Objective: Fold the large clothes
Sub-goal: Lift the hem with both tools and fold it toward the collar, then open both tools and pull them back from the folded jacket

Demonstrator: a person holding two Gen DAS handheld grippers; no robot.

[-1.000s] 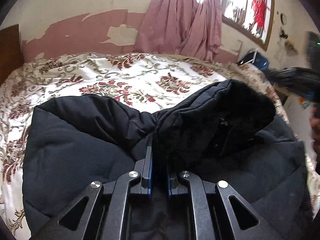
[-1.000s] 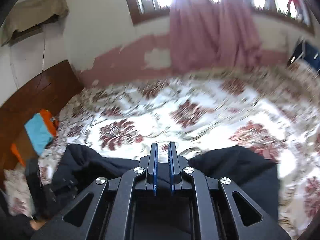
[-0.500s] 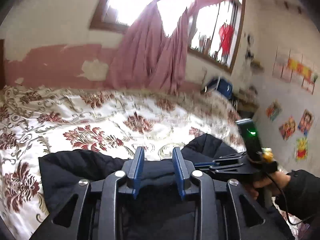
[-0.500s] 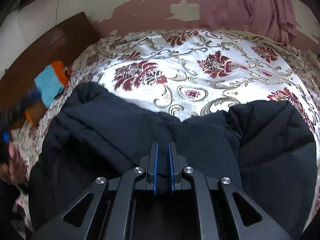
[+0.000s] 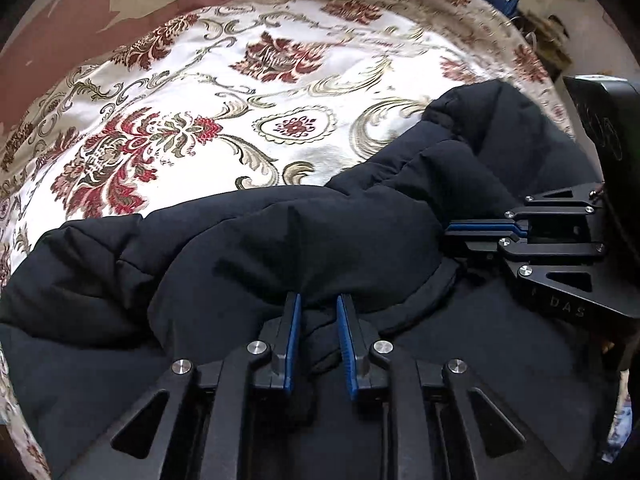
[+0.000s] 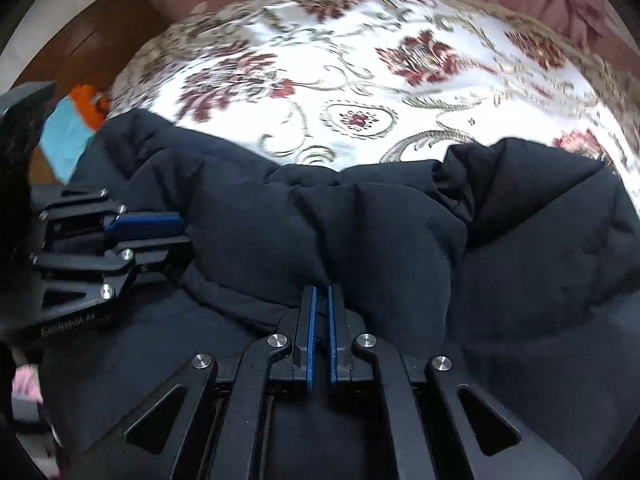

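Where the left gripper [image 5: 318, 308] enters its own view at 6 o'clock, its jaws have just been closing and now stand a little apart with a fold of the black jacket [image 5: 280, 240] bunched between the blue pads [image 5: 294, 340]; whether the pads actually press the cloth cannot be told. In the right wrist view the right gripper [image 6: 320, 300] also sits at 6 o'clock, jaws pressed almost together and pinching a thin edge of the jacket [image 6: 360, 232] at the hem seam. Each gripper appears in the other's view: the right gripper [image 5: 472, 230] at 3 o'clock with its pads together against the jacket, the left gripper [image 6: 176, 232] at 9 o'clock, fingers lying along the cloth. The jacket lies across the near half of the bed, folded over on itself, a puffed roll running from 9 to 3 o'clock. Beyond it, toward 12 o'clock, the floral bedspread [image 5: 240, 92] lies bare up to the peeling pink wall [image 5: 80, 12]. A wooden headboard [image 6: 92, 40] stands at 10 o'clock in the right view.
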